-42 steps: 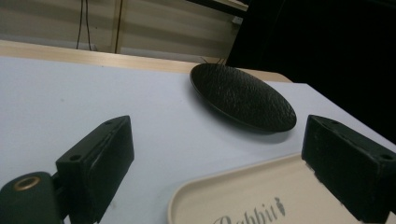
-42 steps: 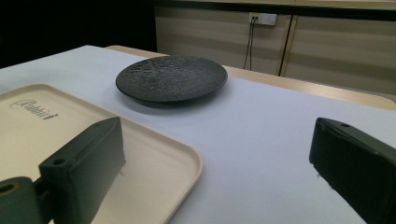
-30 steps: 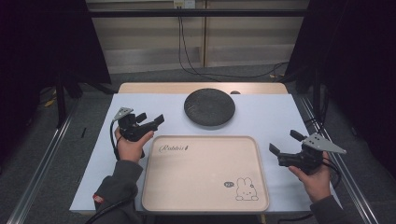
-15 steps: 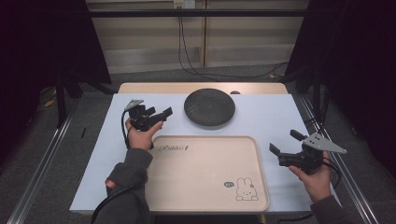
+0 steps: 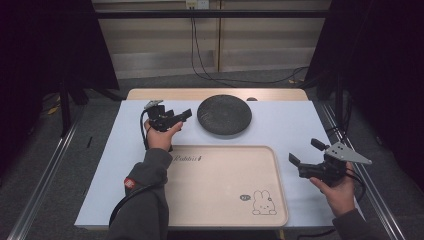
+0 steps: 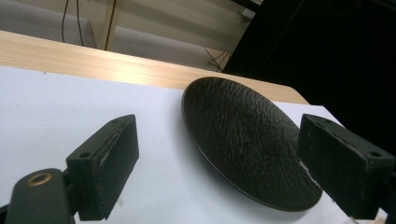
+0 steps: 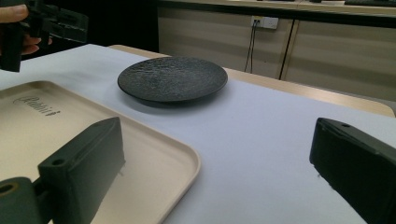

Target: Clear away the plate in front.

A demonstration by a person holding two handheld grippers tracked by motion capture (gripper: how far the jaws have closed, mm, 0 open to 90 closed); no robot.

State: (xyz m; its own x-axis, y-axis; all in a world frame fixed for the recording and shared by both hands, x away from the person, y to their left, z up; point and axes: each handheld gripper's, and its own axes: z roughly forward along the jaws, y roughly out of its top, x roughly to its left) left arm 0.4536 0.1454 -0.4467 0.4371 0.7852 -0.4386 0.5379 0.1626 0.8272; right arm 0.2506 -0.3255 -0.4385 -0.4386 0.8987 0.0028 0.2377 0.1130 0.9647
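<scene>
Reaching, jaws wide, left gripper [image 5: 181, 115] nears round black textured plate [image 5: 224, 114]; next, straddle its rim; right gripper [image 5: 306, 159] idles wide.

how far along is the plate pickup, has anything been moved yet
Nothing looks done: the black plate lies flat on the white table cover, and the beige tray holds nothing. In hand: the left gripper, jaws open, points at the plate's rim. Gripping and lifting remain. The right gripper waits open beside the tray.
</scene>
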